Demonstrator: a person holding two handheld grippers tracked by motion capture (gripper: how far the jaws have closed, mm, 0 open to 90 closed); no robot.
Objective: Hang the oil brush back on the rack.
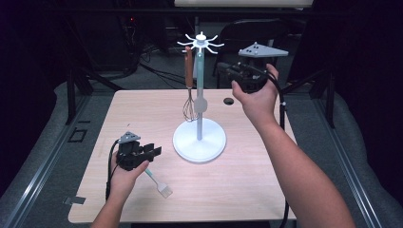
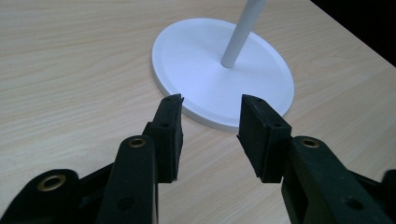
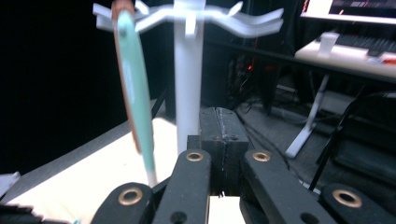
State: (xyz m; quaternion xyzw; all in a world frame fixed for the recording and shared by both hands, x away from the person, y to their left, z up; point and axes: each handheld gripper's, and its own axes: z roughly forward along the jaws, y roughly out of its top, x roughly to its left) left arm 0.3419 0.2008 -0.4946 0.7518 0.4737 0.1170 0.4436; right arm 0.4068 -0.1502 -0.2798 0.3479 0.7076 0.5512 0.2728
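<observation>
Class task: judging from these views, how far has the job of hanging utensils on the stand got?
Done: a whisk hangs from a hook of the white stand. In hand: nothing; the right gripper, shut and empty, is raised beside the hooks, and the left gripper is open by the small brush. Left: the brush, lying on the table, has yet to be hung.

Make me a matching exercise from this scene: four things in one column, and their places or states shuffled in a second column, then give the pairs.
Things:
1. whisk
2. brush
3. left gripper
4. right gripper

Places or states:
A. jaws shut, raised near the top of the white stand
B. hangs from a hook of the stand
C. jaws open, nothing between them
D. lies flat on the table

Pairs: 1-B, 2-D, 3-C, 4-A
</observation>
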